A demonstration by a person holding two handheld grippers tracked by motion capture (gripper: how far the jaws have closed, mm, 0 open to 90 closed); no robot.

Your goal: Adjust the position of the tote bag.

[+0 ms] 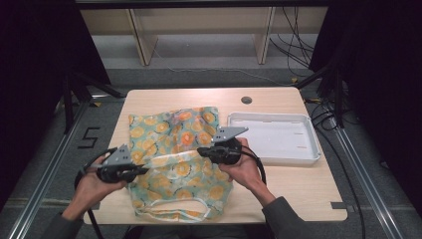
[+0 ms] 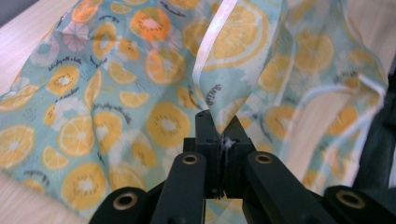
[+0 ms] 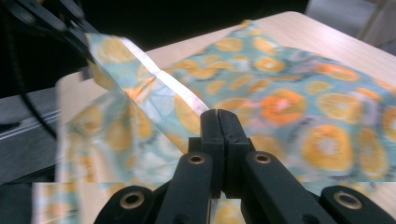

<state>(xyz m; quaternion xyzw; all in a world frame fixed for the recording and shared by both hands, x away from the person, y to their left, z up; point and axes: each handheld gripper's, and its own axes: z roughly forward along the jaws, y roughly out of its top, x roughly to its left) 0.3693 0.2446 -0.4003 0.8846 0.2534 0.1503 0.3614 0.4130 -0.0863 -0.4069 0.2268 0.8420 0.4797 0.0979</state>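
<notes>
- A thin citrus-print cloth bag (image 1: pixel 176 154), teal with orange and lemon slices, is lying spread over the middle of the light wooden table (image 1: pixel 298 191), its white-trimmed handle loop (image 1: pixel 171 209) reaching the near edge.
- The left gripper (image 1: pixel 142 169) is sitting at the bag's left side, and in the left gripper view its jaws are pressed together on a pinch of the fabric next to the white trim (image 2: pixel 210 42), which is rising up from the pinch.
- The right gripper (image 1: pixel 201 151) is sitting over the bag's middle right, and in the right gripper view its jaws are clamped tight on the white-edged hem (image 3: pixel 163 79).
- Between the two grippers a band of the bag's edge is being held up off the rest of the cloth.
- A white plastic tray (image 1: pixel 308 154) is resting on the table just to the right of the bag, beyond the right hand (image 1: pixel 244 167).
- A small round grommet (image 1: pixel 246 99) is sitting in the table's far side.
</notes>
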